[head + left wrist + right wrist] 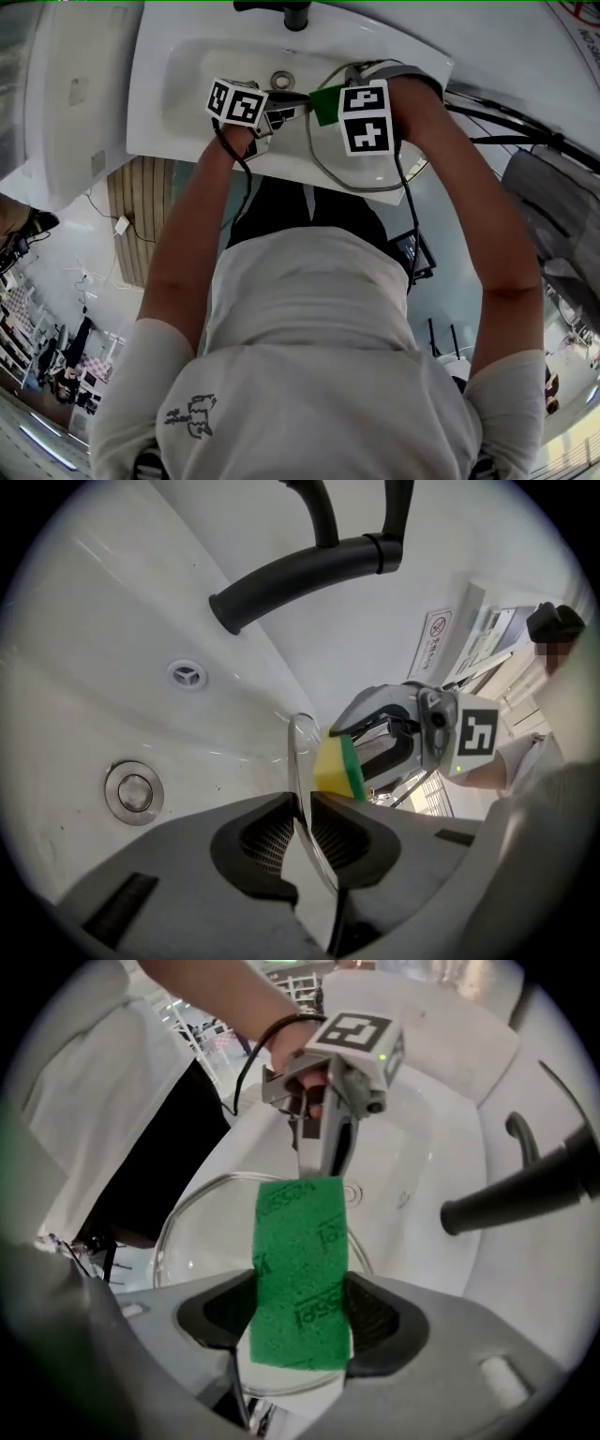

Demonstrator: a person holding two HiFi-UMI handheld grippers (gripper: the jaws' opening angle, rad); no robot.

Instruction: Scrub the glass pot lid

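In the head view, my left gripper (281, 114) and right gripper (323, 103) meet over the white ceramic basin (187, 66). Between them is the round clear glass pot lid with a metal rim (361, 173). It hangs over the basin's near edge, so I judge that any drips will fall into the sink.

In the left gripper view, the jaws stand only slightly apart and are clamped on the lid's rim (302, 752). They hold it on edge, leaving both faces free. The yellow-and-green rectangular sponge (337, 766) presses the glass from the far side. Beyond it I see the black curved faucet (300, 574) and the round metal drain (134, 791).

In the right gripper view, the jaws are closed on the sponge (300, 1269), gripping its lower part. The green scouring face stands up past the jaw tips, ready to rub the lid (197, 1232). I judge the scrubbing is under way, with the left gripper (323, 1162) steadying the lid from the opposite rim.
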